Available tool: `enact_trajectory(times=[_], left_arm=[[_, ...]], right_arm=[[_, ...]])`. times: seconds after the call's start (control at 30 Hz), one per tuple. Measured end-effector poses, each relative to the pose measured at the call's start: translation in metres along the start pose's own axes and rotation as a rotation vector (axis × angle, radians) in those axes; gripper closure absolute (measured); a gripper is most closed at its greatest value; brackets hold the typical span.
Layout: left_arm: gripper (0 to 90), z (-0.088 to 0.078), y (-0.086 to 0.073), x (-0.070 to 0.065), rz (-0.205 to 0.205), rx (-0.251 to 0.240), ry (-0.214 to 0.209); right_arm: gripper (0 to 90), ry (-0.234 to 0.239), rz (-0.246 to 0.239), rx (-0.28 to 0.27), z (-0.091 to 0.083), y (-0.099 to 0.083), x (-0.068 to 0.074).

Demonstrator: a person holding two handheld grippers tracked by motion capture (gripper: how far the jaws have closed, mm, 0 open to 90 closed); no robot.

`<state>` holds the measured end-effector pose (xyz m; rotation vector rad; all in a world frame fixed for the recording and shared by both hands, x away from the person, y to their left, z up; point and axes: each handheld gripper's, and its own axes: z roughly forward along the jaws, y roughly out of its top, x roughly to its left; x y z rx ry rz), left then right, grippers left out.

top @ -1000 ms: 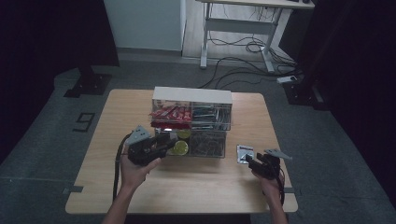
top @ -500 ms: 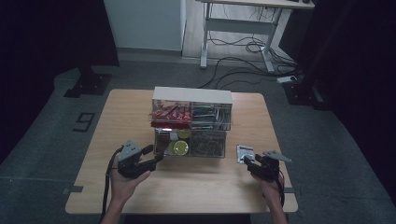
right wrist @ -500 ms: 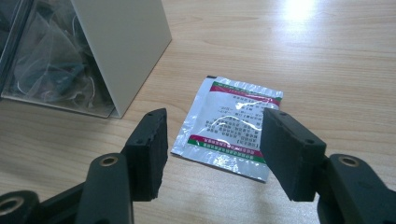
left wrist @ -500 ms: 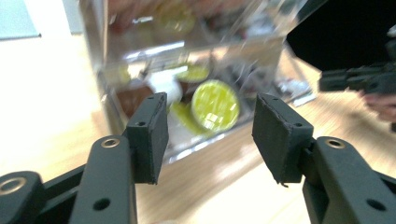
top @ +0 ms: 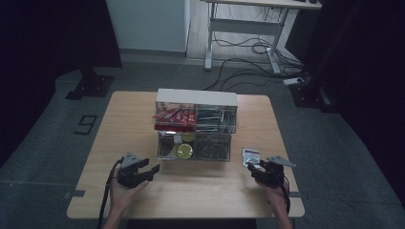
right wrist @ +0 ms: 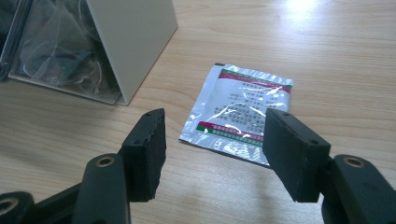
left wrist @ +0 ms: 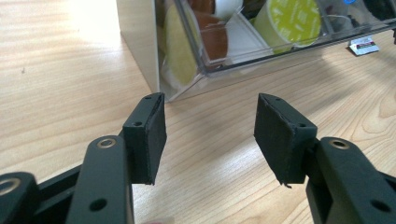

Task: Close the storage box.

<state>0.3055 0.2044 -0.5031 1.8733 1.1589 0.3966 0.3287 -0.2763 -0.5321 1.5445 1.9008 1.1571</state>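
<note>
Right gripper jaws wide, empty, over sachet; left gripper just opened, empty. Next: lower, pinch.

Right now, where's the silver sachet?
In the high view the silver sachet lies flat on the table, right side, just off the drawer organizer's lower right corner; the open right gripper sits just short of it.

Grey floor, dim room, a white-legged desk over tangled cables behind
</note>
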Motion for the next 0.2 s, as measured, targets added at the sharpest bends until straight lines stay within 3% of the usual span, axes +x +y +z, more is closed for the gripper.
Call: enact_trajectory(times=[0.2], left_arm=[[42.9, 0.0034, -0.0037, -0.0006, 0.008, 0.011, 0.002]], right_arm=[[39.2, 0.004, -0.006, -0.001, -0.0001, -0.0002, 0.0018]])
